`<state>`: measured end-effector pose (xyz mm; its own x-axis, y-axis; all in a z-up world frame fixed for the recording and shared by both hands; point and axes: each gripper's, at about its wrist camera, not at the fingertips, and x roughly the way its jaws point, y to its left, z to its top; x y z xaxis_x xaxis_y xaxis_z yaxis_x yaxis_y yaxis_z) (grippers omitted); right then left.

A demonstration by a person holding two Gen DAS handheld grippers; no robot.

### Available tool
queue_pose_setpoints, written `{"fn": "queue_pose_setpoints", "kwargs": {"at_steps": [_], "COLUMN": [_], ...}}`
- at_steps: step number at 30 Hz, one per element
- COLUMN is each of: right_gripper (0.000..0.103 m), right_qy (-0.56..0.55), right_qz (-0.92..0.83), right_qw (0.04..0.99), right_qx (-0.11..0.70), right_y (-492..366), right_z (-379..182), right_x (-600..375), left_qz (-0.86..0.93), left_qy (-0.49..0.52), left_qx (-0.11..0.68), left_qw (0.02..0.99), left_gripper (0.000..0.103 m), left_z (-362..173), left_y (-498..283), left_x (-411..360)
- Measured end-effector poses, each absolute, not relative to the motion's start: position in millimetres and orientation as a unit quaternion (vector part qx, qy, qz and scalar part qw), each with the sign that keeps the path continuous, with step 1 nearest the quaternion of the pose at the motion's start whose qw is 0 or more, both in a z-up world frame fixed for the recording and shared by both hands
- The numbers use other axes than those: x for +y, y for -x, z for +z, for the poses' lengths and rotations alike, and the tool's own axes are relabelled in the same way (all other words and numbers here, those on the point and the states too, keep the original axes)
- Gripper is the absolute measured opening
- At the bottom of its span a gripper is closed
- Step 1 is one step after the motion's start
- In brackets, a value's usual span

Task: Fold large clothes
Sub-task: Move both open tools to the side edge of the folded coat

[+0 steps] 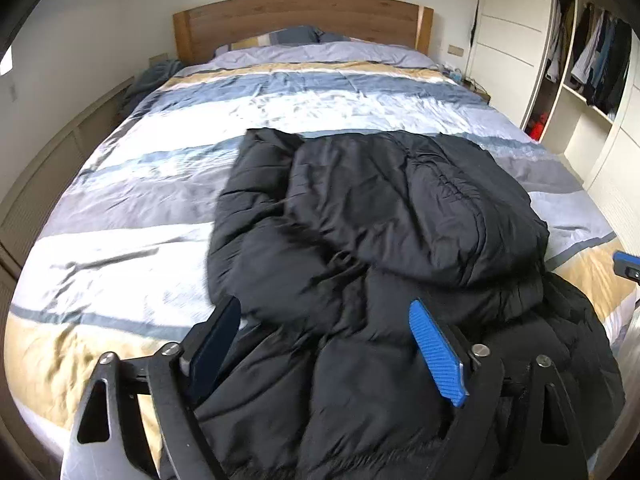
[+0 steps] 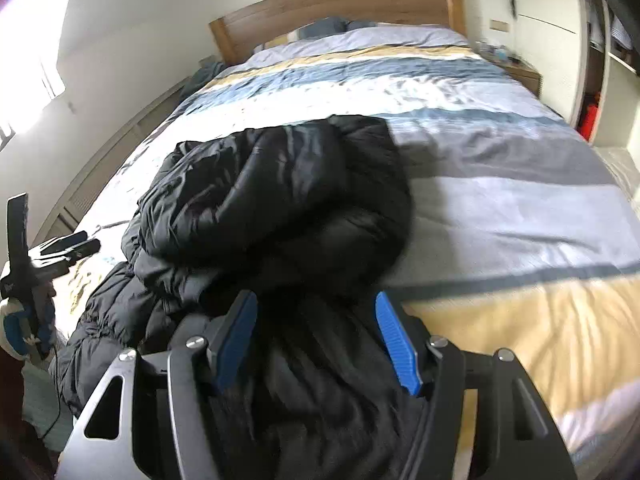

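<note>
The black puffer jacket (image 1: 360, 240) runs off the bottom edge in the left wrist view, so its near hem is cut away, and its left flank smears into blur. In the right wrist view the jacket (image 2: 280, 208) is blurred all along its right edge and again slides under the bottom edge. The bed (image 1: 120, 208) below the jacket is covered, its stripes gone from sight there. Right of the jacket, the right gripper (image 1: 626, 266) is only a blue sliver at the picture's edge. Left of the jacket, the left gripper (image 2: 74, 246) shows small and dark; whether its fingers meet is hard to call. Beyond the jacket, the wardrobe (image 1: 592, 52) clothes are too small to sort.
</note>
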<state>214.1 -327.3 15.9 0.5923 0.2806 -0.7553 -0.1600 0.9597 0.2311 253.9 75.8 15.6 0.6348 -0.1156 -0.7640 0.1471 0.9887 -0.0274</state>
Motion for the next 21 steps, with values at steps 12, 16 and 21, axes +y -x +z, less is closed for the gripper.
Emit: {"fn": "queue_pose_setpoints", "kwargs": {"at_steps": [12, 16, 21], "right_gripper": [0.064, 0.064, 0.066], "right_qy": [-0.095, -0.103, -0.110], "right_qz": [0.059, 0.046, 0.044], "right_qw": [0.894, 0.898, 0.901], "right_qx": [0.433, 0.425, 0.417], "right_y": [-112.1, -91.2, -72.2], "right_z": [12.0, 16.6, 19.3], "right_x": [-401.4, -413.4, -415.6], "left_qz": [-0.018, 0.005, 0.024], "left_qy": [0.019, 0.031, 0.046], "left_qx": [0.420, 0.410, 0.400], "left_qw": [0.907, 0.912, 0.915], "left_gripper": [0.094, 0.094, 0.096], "left_z": [23.5, 30.9, 36.6], "left_y": [-173.7, -148.9, -117.7], "left_x": [165.2, 193.2, 217.8]}}
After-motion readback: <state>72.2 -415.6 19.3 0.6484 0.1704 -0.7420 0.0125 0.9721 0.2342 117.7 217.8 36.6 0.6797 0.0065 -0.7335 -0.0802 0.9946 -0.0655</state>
